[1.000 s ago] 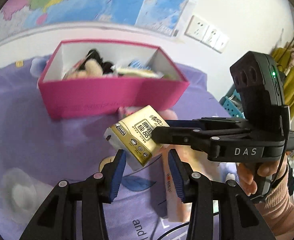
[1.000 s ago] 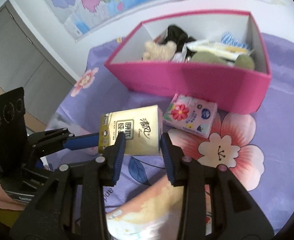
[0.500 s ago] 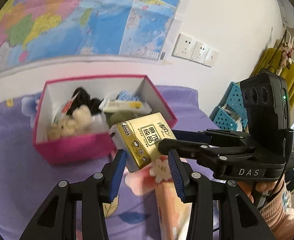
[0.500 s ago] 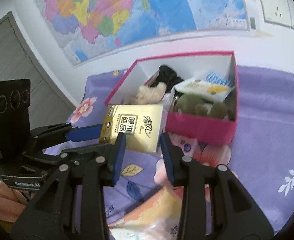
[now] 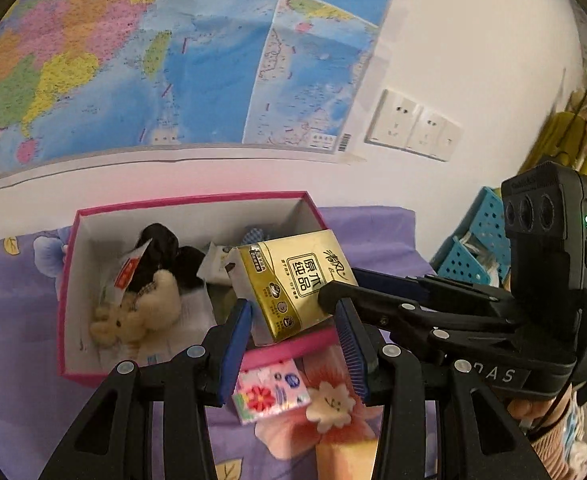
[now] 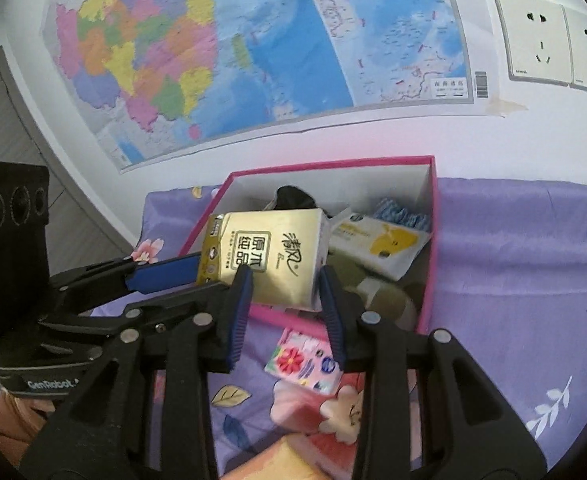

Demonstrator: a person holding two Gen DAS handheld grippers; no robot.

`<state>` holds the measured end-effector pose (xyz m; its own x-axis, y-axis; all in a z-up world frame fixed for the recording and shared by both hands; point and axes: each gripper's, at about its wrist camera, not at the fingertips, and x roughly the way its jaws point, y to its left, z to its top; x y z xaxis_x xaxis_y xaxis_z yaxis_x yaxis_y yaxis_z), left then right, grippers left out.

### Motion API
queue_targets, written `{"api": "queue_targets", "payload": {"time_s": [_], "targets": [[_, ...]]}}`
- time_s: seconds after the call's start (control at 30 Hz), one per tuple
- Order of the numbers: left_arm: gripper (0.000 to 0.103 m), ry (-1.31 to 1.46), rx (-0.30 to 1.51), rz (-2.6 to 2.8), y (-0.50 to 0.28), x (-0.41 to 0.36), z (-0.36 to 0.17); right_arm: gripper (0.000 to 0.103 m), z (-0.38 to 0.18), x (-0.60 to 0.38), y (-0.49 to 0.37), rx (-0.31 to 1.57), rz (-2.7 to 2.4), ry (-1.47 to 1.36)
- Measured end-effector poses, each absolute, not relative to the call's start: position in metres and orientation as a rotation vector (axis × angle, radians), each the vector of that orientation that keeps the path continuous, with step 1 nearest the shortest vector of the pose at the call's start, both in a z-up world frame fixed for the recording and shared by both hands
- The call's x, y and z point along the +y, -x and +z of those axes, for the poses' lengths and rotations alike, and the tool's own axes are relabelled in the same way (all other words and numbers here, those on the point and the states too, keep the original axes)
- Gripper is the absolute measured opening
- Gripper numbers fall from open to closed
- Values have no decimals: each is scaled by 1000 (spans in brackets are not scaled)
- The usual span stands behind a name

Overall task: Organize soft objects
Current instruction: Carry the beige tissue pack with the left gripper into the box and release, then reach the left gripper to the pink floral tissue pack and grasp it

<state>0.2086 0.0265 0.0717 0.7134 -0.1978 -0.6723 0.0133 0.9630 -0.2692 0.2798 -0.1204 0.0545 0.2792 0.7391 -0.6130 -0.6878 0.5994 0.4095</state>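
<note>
Gold tissue pack (image 5: 293, 280) hangs in the air over the front right part of the pink box (image 5: 69, 312), above its near wall. Going left to right in the left wrist view: the box already holds a beige plush bear (image 5: 137, 312) and a black soft item (image 5: 161, 248); then the left hand-held gripper (image 5: 293, 344) sits with its blue pads spread just under the pack, not clearly pressing it; then the right hand-held gripper (image 5: 333, 292) reaches in from the right, pinching the pack's right end. Judging by its look, the pack is light and squashy, with a slick film wrap, so it likely dents and could slip; a firm hold across its short sides seems safest. Its long axis runs roughly left to right, tilted, with the printed face up and toward the cameras. A floral tissue pack (image 5: 269, 392) lies on the purple cloth (image 5: 17, 400) just in front of the box.
</note>
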Motion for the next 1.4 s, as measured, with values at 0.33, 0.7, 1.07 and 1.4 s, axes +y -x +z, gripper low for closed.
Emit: {"api": "queue_targets", "payload": {"time_s": [0.33,0.7,1.07,1.4], "targets": [[43,363,816,-82,-260,40,52,35,33,-116,-335,937,921,-172],[43,411,868,29,-289,51,20,34,14,-112,-359,932,794,-191],[44,389,759,26,-234,55,25,34,31,-132,-310,879,895,-139],[45,294,745,21,-181,43,11,35,25,-137,-256,919,1015,-63]]}}
